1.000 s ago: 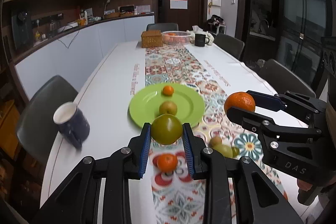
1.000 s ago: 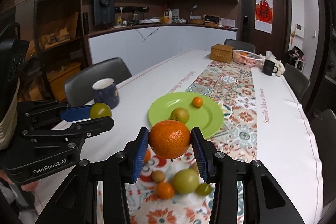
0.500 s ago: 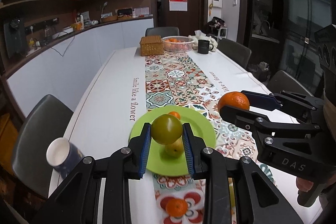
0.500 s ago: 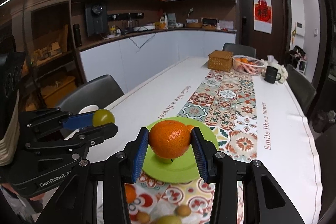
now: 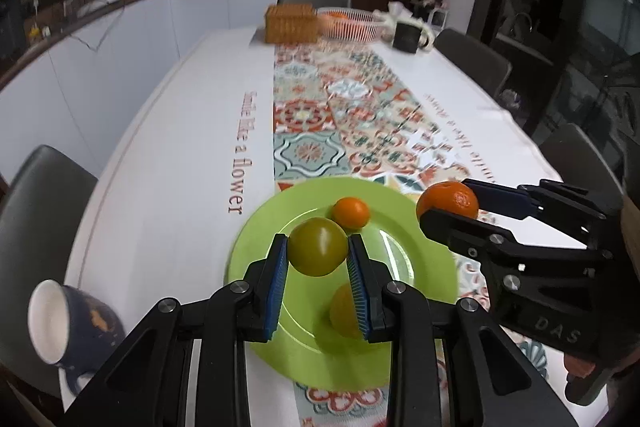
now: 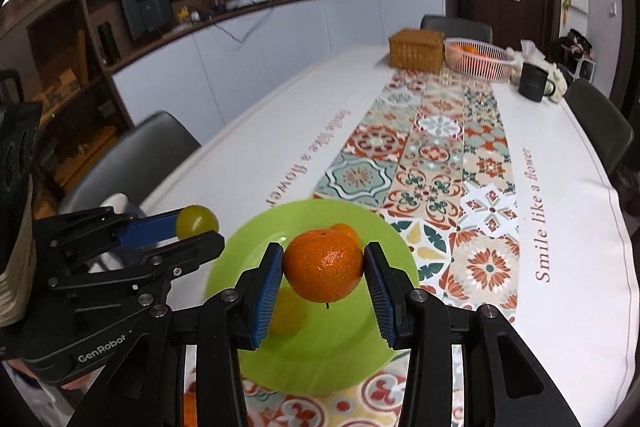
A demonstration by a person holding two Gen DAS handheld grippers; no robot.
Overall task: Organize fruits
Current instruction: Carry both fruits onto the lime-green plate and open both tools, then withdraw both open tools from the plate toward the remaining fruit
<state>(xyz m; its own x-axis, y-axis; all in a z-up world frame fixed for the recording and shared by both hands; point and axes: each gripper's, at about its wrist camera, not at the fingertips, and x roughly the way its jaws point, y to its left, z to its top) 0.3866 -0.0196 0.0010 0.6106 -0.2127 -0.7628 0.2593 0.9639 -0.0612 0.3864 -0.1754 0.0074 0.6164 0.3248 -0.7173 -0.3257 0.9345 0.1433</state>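
Observation:
My left gripper (image 5: 318,253) is shut on a green fruit (image 5: 318,246) and holds it above the green plate (image 5: 420,267). My right gripper (image 6: 324,269) is shut on a large orange (image 6: 323,265) above the same plate (image 6: 352,347). On the plate lie a small orange (image 5: 351,212) and a yellowish fruit (image 5: 342,311), partly hidden by my left fingers. The right gripper with its orange (image 5: 447,201) shows at the right of the left wrist view. The left gripper with the green fruit (image 6: 197,221) shows at the left of the right wrist view.
A dark blue mug (image 5: 68,323) stands near the table's left edge. A wicker box (image 5: 290,23), a white basket with oranges (image 5: 350,23) and a black mug (image 5: 407,35) stand at the far end. Another orange (image 6: 190,405) lies on the patterned runner near me. Chairs surround the table.
Both grippers have moved forward and down over the green plate, each still holding its fruit. The loose fruits on the runner have dropped out of the left view.

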